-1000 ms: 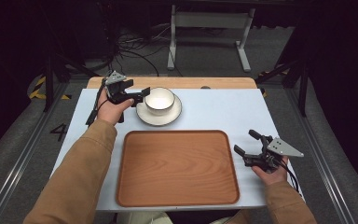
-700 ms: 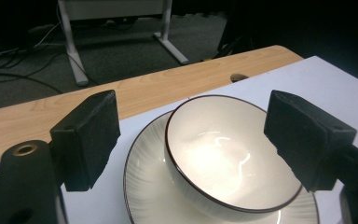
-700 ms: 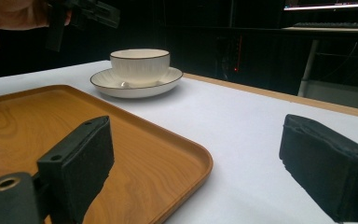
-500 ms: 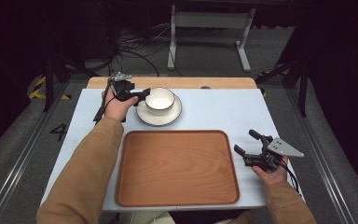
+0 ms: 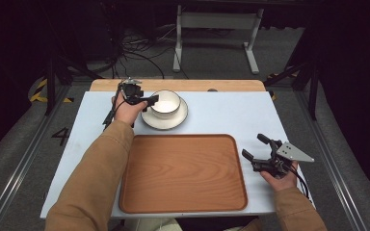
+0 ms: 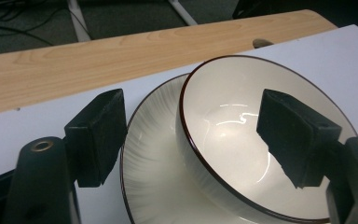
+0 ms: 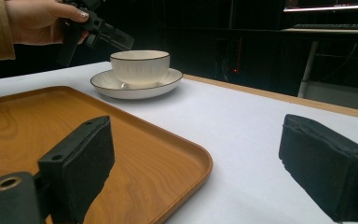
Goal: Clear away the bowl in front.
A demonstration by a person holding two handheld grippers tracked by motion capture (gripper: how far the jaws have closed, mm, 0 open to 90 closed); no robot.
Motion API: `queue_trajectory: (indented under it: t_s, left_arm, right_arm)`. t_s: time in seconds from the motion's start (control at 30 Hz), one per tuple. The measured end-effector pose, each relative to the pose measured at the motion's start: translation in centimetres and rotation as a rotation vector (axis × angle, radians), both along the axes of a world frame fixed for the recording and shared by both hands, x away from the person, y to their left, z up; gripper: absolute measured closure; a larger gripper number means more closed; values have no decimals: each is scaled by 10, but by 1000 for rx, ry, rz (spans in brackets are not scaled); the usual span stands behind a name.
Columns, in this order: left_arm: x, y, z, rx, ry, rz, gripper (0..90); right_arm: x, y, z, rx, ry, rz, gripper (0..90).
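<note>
A: State the position of the work item.

B: The bowl [image 5: 165, 102] stands on the saucer [image 5: 176, 120] near the far edge of the table [image 5: 231, 113], left of centre. The wooden tray [image 5: 183, 173] lies along the near edge, empty, apart from the saucer.

A: Appearance?

B: Cream glazed ceramic with a thin dark line on the rim. The outer wall is finely ribbed; the inside is smooth and glossy and reflects the lights. It appears empty. The saucer matches it, dark rim included.

A: Gripper status?

B: The left gripper [image 6: 191, 135] is released, jaws spread to either side of the bowl's near rim: one pad [image 6: 98, 133] outside the wall above the saucer, the other [image 6: 296, 133] over the interior. No contact is confirmed. The right gripper [image 5: 256, 150] is likewise released, holding nothing, and sits near the right edge beside the tray's right rim.

A: Handling characteristics?

B: Judged rigid, brittle and moderately heavy for its size. The glaze is likely slippery against the pads. It rests loose on the saucer, so a sideways push could slide or tip it.

A: Recommended hold?

B: Clamp the wall just below the rim, one pad inside and one outside, seated well down. Lift vertically to clear the saucer.
</note>
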State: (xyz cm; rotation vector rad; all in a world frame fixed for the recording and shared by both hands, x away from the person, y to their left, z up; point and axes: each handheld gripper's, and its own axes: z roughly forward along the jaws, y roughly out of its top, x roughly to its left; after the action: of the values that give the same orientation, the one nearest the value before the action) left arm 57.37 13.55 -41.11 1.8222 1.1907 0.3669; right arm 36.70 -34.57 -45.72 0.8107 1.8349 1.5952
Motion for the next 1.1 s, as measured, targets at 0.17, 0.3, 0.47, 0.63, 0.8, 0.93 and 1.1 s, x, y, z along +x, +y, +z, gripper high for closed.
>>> queue_trajectory:
  t_s: [0.17,0.3,0.47,0.63,0.8,0.93,1.1]
  left_arm:
    - [3,-1,-5,6,26,9,309]
    - [4,-5,-9,2,50,3,365]
    - [6,-9,-13,9,83,6,416]
    - [7,-11,-16,0,105,12,461]
    - [8,-14,-18,-11,120,12,520]
    - [8,-16,-20,-10,138,22,560]
    - [9,-18,-21,-12,163,42,634]
  right_arm:
    - [0,0,0,0,-1,1,109]
    - [0,0,0,-1,-3,2,110]
    - [0,0,0,0,-4,3,111]
    - [0,0,0,-1,-6,6,112]
    - [-1,0,0,-3,-9,7,115]
    - [-1,0,0,-3,-10,8,116]
    - [0,0,0,-2,-9,8,117]
